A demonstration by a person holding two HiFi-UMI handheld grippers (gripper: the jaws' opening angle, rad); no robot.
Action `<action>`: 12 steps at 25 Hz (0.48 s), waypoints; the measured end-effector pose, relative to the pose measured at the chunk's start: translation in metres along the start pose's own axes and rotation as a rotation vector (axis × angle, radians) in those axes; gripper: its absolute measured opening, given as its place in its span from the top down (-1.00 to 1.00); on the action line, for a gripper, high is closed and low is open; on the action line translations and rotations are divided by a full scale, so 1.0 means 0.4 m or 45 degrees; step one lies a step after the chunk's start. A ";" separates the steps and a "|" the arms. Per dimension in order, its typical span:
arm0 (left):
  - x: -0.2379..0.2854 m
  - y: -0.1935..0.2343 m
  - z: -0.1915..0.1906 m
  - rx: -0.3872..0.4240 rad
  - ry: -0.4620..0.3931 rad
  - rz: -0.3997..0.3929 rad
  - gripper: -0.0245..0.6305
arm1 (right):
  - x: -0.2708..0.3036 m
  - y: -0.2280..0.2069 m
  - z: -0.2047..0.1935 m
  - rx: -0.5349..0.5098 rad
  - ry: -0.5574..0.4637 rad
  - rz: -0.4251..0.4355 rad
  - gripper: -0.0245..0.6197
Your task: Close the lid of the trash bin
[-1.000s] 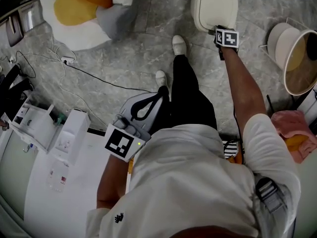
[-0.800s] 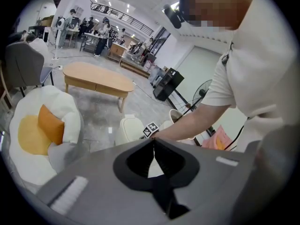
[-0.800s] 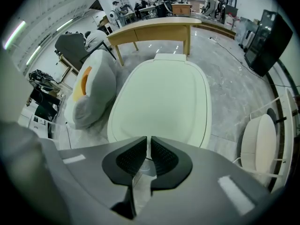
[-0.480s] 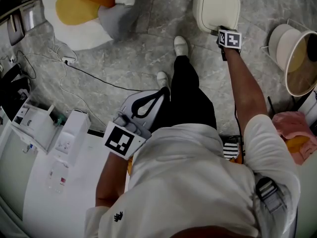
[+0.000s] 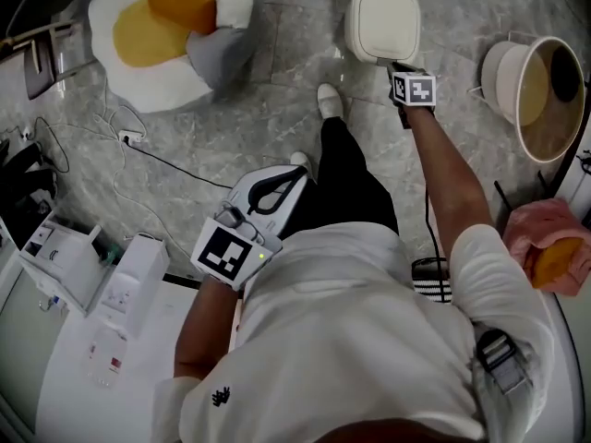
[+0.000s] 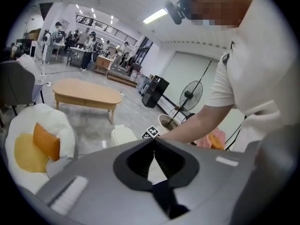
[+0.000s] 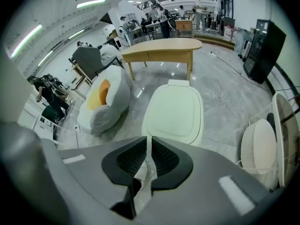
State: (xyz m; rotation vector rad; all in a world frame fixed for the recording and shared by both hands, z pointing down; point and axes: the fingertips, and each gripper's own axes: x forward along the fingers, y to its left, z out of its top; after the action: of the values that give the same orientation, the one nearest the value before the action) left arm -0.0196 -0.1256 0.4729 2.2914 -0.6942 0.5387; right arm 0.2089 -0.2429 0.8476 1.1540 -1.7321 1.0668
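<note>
Lid [image 7: 173,111] of the trash bin [image 5: 382,21] is down flat now. The right gripper [image 5: 395,68], clenched empty, has been backed just off the bin's front edge. The left gripper [image 5: 274,192], clenched too, is held well away. Probably done.

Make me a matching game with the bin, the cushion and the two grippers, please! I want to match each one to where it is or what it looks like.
Things:
1. trash bin
2. cushion
3. left gripper
4. right gripper

Clues:
A. far from the bin, jaws together
B. cream, lid down
C. right at the bin's near edge, jaws together
D. orange, on the white beanbag

Pairs: 1-B, 2-D, 3-A, 4-C
</note>
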 end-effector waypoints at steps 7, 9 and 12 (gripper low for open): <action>-0.135 -0.110 -0.035 0.111 -0.108 -0.026 0.75 | -0.219 0.143 -0.066 -0.070 -0.131 0.035 0.83; -0.179 -0.132 -0.058 0.147 -0.159 -0.028 0.75 | -0.293 0.198 -0.080 -0.111 -0.169 0.047 0.83; -0.248 -0.177 -0.099 0.171 -0.197 -0.053 0.75 | -0.395 0.281 -0.110 -0.187 -0.224 0.076 0.83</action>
State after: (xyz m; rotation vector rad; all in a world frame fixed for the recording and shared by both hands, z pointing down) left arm -0.0605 -0.0204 0.4120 2.4874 -0.7013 0.4021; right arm 0.1536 -0.1296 0.6940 1.1374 -1.9578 0.8784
